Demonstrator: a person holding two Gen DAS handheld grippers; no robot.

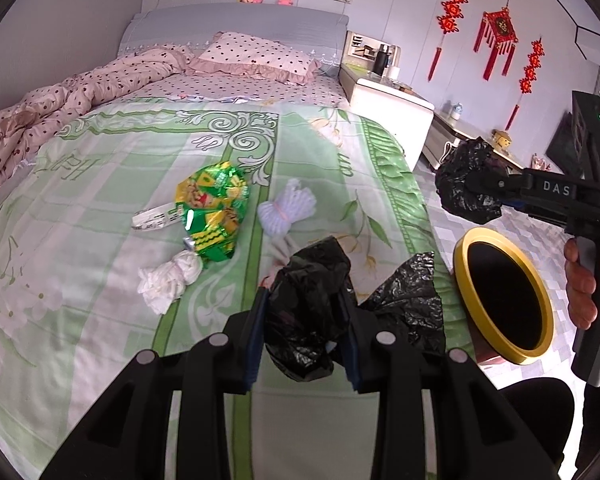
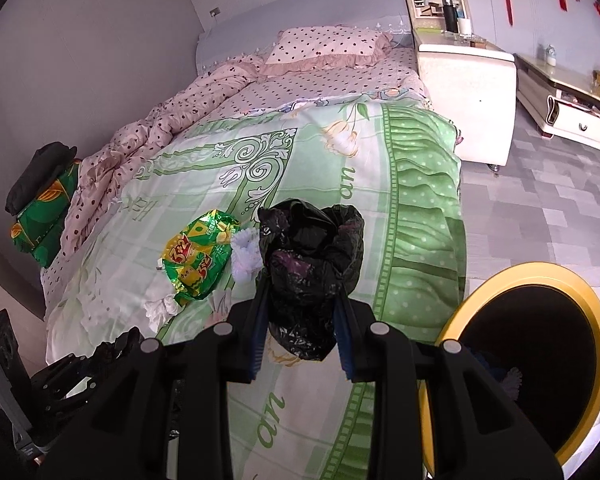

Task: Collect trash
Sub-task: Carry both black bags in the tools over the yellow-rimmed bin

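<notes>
Black plastic fills the gap in both wrist views: the left gripper (image 1: 306, 316) is clamped on one bunch of a black trash bag (image 1: 308, 304), and the right gripper (image 2: 302, 304) pinches another bunch of it (image 2: 312, 256), held out over the floor beside the bed. Between the two grips the bag hangs slack near a yellow-rimmed bin (image 1: 504, 296) standing just off the bed's edge. On the green bedspread (image 1: 100, 184) the trash lies uncollected: a green snack wrapper (image 1: 212, 208), a crumpled white tissue (image 1: 168, 280), a white paper strip (image 1: 156, 218) and a white bundle (image 1: 286, 208). The step appears to be readying the bag. Next, the mouth likely needs spreading wide, so both pinches should sit on opposite rims.
</notes>
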